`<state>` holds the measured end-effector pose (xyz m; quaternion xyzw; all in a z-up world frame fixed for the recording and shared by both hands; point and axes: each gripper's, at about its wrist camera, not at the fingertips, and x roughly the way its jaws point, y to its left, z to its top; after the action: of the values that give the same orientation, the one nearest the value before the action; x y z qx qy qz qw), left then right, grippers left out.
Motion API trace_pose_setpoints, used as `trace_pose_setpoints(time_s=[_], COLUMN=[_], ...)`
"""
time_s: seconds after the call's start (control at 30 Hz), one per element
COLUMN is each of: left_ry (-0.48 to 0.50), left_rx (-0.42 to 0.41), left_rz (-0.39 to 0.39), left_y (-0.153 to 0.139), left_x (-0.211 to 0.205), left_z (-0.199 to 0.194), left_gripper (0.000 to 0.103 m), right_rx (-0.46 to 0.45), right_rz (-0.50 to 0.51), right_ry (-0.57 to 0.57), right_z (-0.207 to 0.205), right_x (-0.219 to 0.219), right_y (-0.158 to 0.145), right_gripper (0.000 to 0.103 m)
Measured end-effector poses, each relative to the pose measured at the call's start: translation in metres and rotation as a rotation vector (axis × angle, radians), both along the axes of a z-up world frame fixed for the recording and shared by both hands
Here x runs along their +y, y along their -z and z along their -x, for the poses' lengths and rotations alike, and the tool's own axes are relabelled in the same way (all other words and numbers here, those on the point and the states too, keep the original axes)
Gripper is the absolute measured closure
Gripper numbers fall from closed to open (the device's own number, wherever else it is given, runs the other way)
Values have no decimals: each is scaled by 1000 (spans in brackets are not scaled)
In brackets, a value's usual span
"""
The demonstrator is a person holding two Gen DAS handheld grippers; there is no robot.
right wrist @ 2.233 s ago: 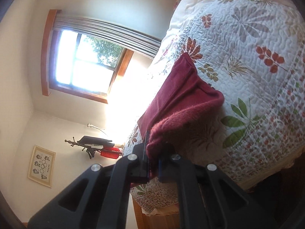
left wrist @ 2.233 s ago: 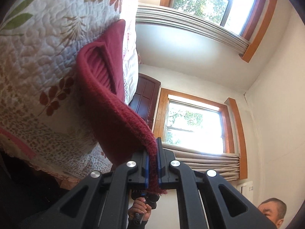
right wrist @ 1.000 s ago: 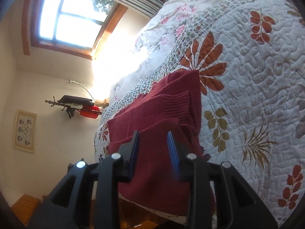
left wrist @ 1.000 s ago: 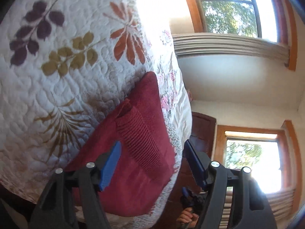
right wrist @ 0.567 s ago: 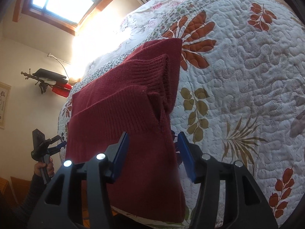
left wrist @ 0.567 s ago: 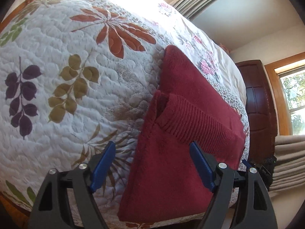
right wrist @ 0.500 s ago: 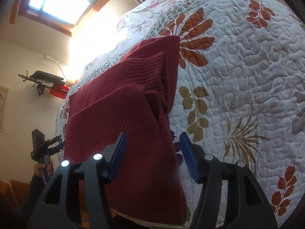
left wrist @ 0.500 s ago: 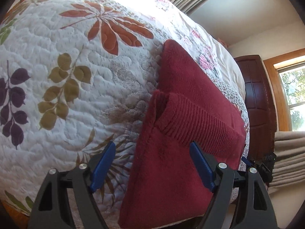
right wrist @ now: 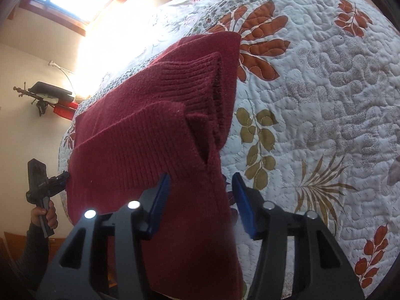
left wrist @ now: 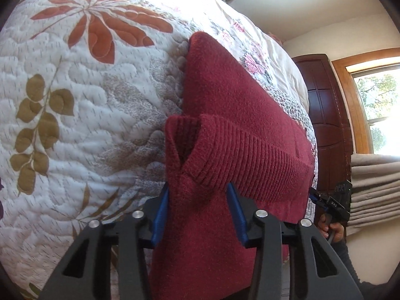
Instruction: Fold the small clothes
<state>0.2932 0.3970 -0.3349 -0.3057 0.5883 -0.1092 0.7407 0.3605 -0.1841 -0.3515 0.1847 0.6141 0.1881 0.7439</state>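
A dark red knit sweater [left wrist: 237,115] lies folded on the floral quilt [left wrist: 75,100], its ribbed hem [left wrist: 250,155] doubled over on top. My left gripper [left wrist: 198,212] is open, and its blue pads straddle the sweater's near left corner below the hem. In the right wrist view the same sweater [right wrist: 155,115] hangs a little over the bed edge. My right gripper [right wrist: 201,200] is open around the near right corner. Each view shows the other gripper at the sweater's far side: the right gripper [left wrist: 318,200] and the left gripper [right wrist: 61,178], each held by a hand.
The quilt [right wrist: 325,75] spreads wide beyond the sweater. A dark wooden door [left wrist: 325,100], a window [left wrist: 375,95] and pleated curtains [left wrist: 375,180] stand behind the bed. A black stand with a red item [right wrist: 47,95] is by the far wall.
Both grippers let go of the lifted sweater edge, which now lies folded flat. Since then both have moved down to its near corners, and the left jaws have narrowed.
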Motion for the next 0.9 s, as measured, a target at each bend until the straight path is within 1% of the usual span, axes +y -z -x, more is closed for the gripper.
trace_pose_setpoints(time_s=[0.03,0.1,0.13,0.23,0.3,0.37,0.43,0.47,0.57,0.67,0.77,0.9], left_ry=[-2,-11,-15,-6,4,2,-9,-16,-23,-60,-82,-94], left_rx=[-9,-31,-46,-77,-78,-74,-77,-83,-150,-223,-318,-446], left_rz=[-13,-39,-44,-67,-77,-88,-94,-89,-135,-123,-112,-105], left_y=[-3,-9,-13,-21,-19,-16,-18,-22,-48,-79,-115,-165], left_x=[-2,-9,-10,-13,-16,-19,-20,-23,-29,-26,-25,-21], left_z=[-1,-7,-5,-5,-6,-7,-6,-5,5,19,32,33], left_gripper=[76,78,82,83,83,83,93,94,94,95,95,95], right_rx=[-12,-41,-54,-70,-60,-47,-50,-59,-117,-189,-267,-368], right_rz=[28,67,64,34,45,52,60,51,33,9,-1,-7], right_ry=[-10,-29,-36,-75,-89,-83,-65,-53,-23,10,29,47], right_z=[1,5,6,10,5,1,0,1,11,27,41,41], right_x=[4,10,13,19,20,23,22,19,9,2,-4,-8], right_y=[-4,-13,-18,-25,-20,-14,-15,-19,-47,-84,-121,-167], right_gripper=[80,86,88,87,83,83,94,94,95,96,96,96])
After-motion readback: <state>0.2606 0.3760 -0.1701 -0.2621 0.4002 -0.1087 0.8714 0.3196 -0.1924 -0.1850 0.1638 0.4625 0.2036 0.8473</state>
